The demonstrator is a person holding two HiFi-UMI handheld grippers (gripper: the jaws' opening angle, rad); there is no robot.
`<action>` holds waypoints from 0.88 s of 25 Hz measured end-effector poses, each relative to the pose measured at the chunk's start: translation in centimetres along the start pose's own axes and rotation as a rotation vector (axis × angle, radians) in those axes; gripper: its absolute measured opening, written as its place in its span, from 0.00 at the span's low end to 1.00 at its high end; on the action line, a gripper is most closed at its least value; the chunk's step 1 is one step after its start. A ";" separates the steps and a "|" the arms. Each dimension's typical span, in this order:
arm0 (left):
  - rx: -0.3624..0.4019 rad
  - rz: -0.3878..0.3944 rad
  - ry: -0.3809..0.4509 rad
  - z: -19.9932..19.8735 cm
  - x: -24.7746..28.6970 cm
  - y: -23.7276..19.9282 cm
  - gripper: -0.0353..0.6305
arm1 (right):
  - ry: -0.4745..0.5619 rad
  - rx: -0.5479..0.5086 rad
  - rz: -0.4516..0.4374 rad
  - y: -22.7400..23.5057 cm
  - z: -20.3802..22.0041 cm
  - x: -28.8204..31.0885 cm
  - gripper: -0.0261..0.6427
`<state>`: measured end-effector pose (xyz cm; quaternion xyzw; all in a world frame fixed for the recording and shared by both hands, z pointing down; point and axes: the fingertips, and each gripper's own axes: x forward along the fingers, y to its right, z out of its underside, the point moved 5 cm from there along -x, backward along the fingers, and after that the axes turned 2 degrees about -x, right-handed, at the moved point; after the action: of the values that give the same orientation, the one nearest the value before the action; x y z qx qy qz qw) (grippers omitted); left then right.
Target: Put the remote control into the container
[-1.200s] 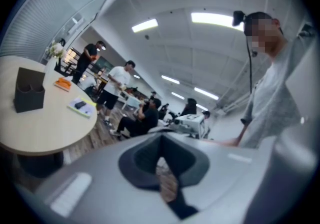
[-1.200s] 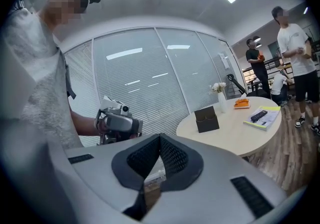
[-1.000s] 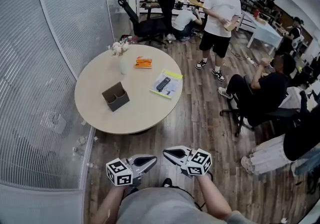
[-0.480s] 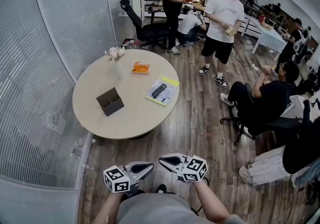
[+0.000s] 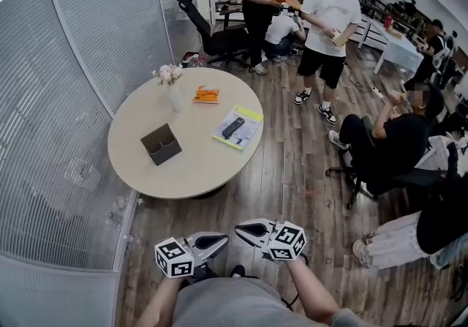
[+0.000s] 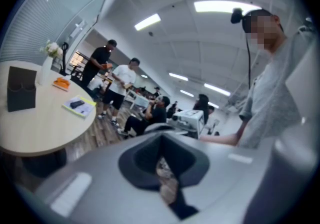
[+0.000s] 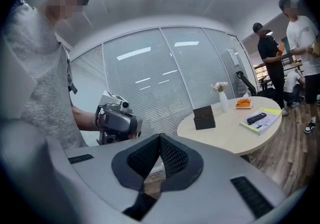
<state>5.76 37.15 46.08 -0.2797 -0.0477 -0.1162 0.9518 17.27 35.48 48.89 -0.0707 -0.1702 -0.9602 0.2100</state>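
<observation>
A black remote control (image 5: 233, 127) lies on a yellow-edged booklet (image 5: 243, 133) at the right side of the round table (image 5: 197, 172). The container (image 5: 161, 144), a dark two-slot box, stands left of it on the table. Both grippers are held low in front of my body, well short of the table, tips turned toward each other. The left gripper (image 5: 219, 241) and the right gripper (image 5: 243, 230) are shut with nothing between their jaws. In the right gripper view the remote control (image 7: 256, 117) and the container (image 7: 204, 117) stand far off, with the left gripper (image 7: 117, 120) close by.
A white vase of flowers (image 5: 173, 84) and an orange item (image 5: 207, 94) sit at the table's far side. A glass wall with blinds (image 5: 66, 99) runs along the left. Two people stand beyond the table (image 5: 329, 18), and others sit on chairs at the right (image 5: 395, 143).
The head view has shifted a little, so the table sits slightly differently in frame. Both grippers stay shut, side by side, low in the picture. The person in black has stepped closer to the table.
</observation>
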 end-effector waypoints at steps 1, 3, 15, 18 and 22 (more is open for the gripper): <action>0.001 0.002 0.001 -0.1 0.2 0.0 0.05 | -0.002 0.000 0.002 0.1 0.0 -0.1 0.06; -0.002 0.006 0.004 -0.2 0.4 -0.1 0.05 | -0.014 -0.006 0.007 0.3 0.0 -0.3 0.06; -0.001 0.074 -0.021 -1.1 1.8 -2.9 0.05 | -0.039 -0.017 0.090 2.0 -0.4 0.8 0.06; -0.006 0.088 -0.025 -2.1 1.8 -4.0 0.05 | -0.041 -0.022 0.106 2.7 -1.2 1.4 0.06; -0.010 0.107 -0.036 -3.1 1.4 -5.7 0.05 | -0.034 -0.008 0.123 3.7 -1.9 2.6 0.06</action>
<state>5.80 30.55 46.66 -0.2887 -0.0492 -0.0604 0.9542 16.38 30.65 48.75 -0.0981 -0.1650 -0.9448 0.2654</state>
